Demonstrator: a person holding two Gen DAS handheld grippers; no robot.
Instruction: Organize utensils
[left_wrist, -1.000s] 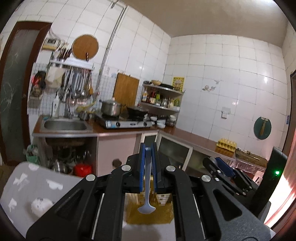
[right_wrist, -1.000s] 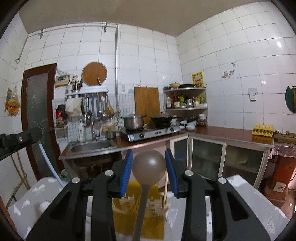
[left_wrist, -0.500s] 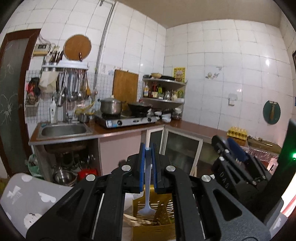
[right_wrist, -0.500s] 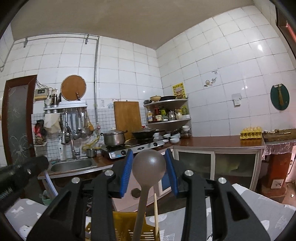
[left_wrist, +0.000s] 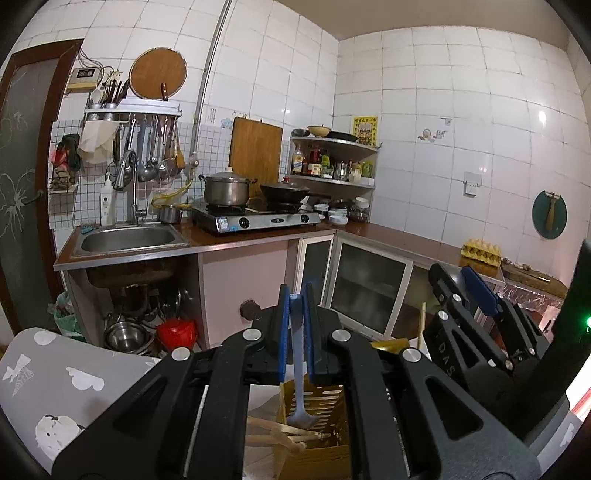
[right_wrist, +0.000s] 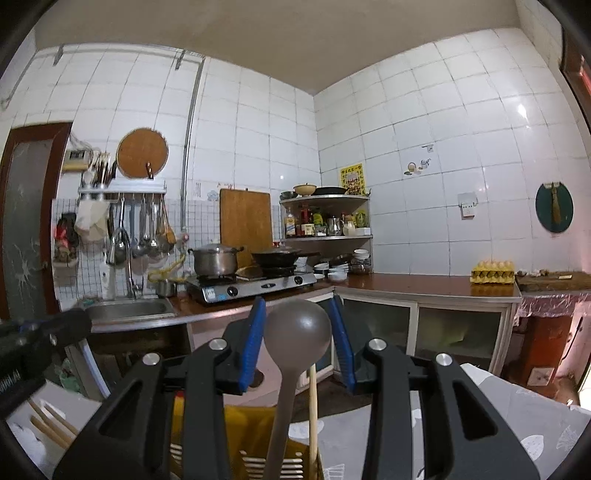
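My left gripper (left_wrist: 295, 306) is shut on the handle of a light blue spoon (left_wrist: 298, 387), which hangs bowl-down over a yellow slotted utensil holder (left_wrist: 317, 424). Wooden chopsticks (left_wrist: 277, 432) lie beside the holder. My right gripper (right_wrist: 297, 325) has its blue pads either side of the bowl of a grey-brown spoon (right_wrist: 295, 332) that stands upright, its handle running down into the yellow holder (right_wrist: 258, 454) next to a wooden stick (right_wrist: 313, 410). The pads stand slightly apart from the bowl. The right gripper also shows in the left wrist view (left_wrist: 469, 295).
A table with a grey patterned cloth (left_wrist: 55, 380) carries the holder. Behind are a counter with a sink (left_wrist: 129, 238), a gas stove with pot (left_wrist: 225, 190) and wok, a corner shelf (left_wrist: 332, 162), and an egg tray (right_wrist: 493, 271).
Both grippers have dropped and come closer to the yellow holder; the blue spoon's bowl now hangs inside its rim. The right gripper has moved nearer the left one.
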